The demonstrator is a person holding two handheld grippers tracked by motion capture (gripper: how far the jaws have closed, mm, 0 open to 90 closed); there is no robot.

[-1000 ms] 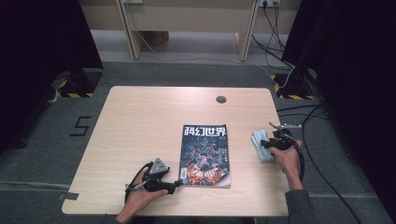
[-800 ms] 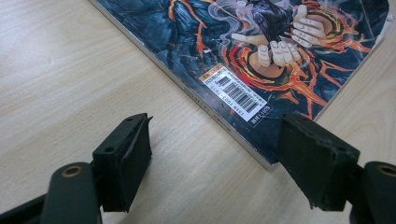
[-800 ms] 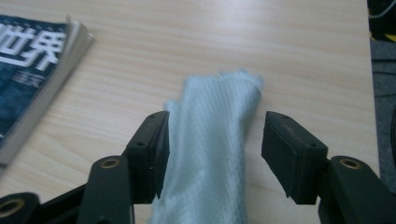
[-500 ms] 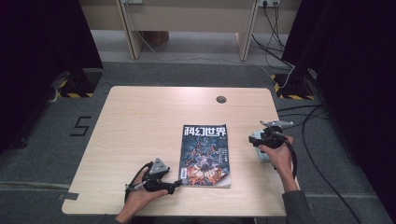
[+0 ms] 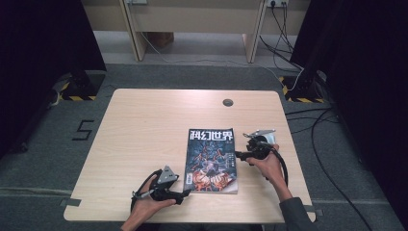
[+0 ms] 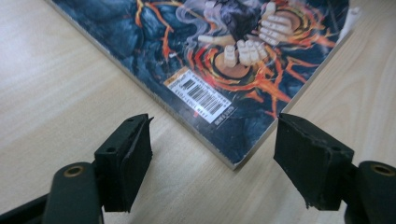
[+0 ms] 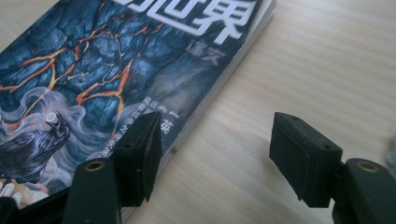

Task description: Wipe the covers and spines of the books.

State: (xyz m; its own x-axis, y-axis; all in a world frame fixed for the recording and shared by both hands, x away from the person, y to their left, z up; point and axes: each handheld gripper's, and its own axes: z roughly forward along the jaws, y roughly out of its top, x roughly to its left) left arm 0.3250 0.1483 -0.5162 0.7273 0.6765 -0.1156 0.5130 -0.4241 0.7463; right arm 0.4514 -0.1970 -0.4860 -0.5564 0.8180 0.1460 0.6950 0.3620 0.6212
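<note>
A magazine [image 5: 211, 161] with a dark cover of orange cracks and white title lies flat on the wooden table [image 5: 144, 125]. My left gripper [image 5: 185, 194] lies low at its near left corner and points right. In the left gripper view the jaws [image 6: 212, 163] stand open, with the barcode corner of the magazine [image 6: 219, 100] between them and untouched. My right gripper [image 5: 238, 155] points left at the magazine's right edge. Its jaws [image 7: 215, 154] are open and have just been opening. One pad hangs over the edge of the magazine [image 7: 116, 70], and bare wood lies between them.
A small round grommet [image 5: 227, 102] sits in the table's far side. A pale small thing [image 5: 272, 138] lies just behind the right hand. Cables run over the floor at the right, and dark curtains flank both sides.
The right hand has moved left, away from the pale thing near the table's right edge, up to the magazine's right edge. The left hand has stayed where it was.
</note>
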